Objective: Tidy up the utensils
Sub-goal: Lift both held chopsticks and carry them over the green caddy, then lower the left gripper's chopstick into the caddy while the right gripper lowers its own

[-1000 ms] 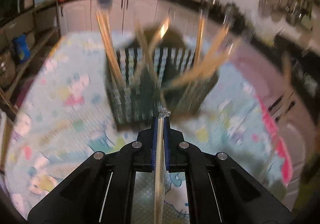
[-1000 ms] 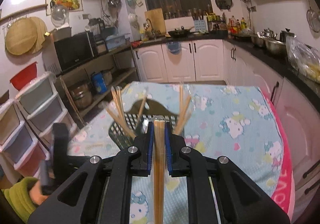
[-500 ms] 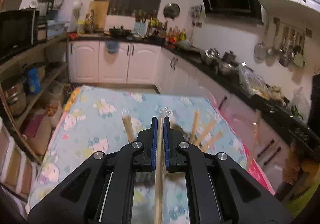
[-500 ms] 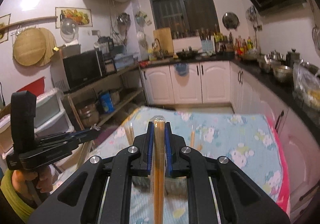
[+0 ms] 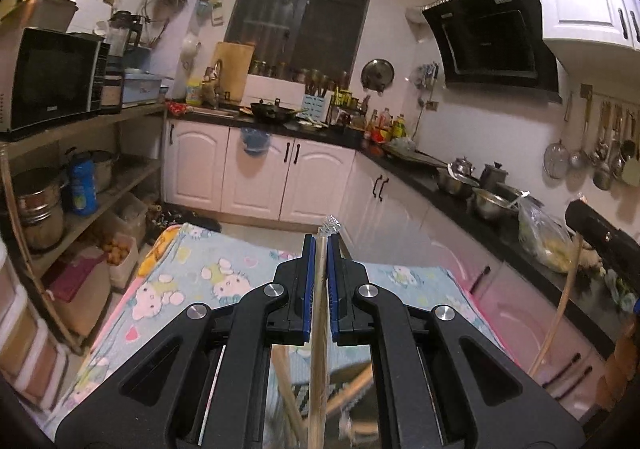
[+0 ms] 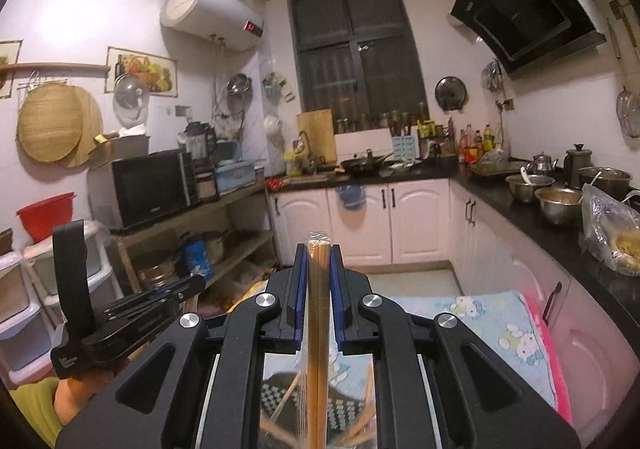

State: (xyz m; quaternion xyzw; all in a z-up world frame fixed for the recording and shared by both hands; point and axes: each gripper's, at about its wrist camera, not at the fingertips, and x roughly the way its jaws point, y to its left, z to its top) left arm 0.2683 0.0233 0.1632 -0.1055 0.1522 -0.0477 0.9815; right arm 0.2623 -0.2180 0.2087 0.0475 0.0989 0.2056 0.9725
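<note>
Left gripper (image 5: 319,245): jaws closed on one wrapped chopstick (image 5: 318,329); the clear wrapper's crimped end pokes just past the fingertips, and the stick runs back beneath the tool.
Right gripper (image 6: 319,249): jaws clamped on a wrapped chopstick pair (image 6: 318,313) (thicker bundle, two brown sticks side by side in film), likewise running back under the tool.
Holder (image 6: 340,405): dark checkered utensil basket, low and just ahead of both tools, seen only through the gap between the arms; loose chopsticks (image 5: 352,381) already lean in it at odd angles.
Table (image 6: 492,317): cartoon-print cloth, ahead of and below the grippers; both tools point almost level over it, towards the kitchen counters.
Other hand: from the right wrist view, the left tool sits off to the left at about the same height, well apart.
Step in hand: judged as carry, each tool lifted with a load above the holder, nothing released yet.
Next move: likely tip each stick's lower end down over the basket mouth, clear of the leaning sticks, then release (one side at a time seems safer).
</note>
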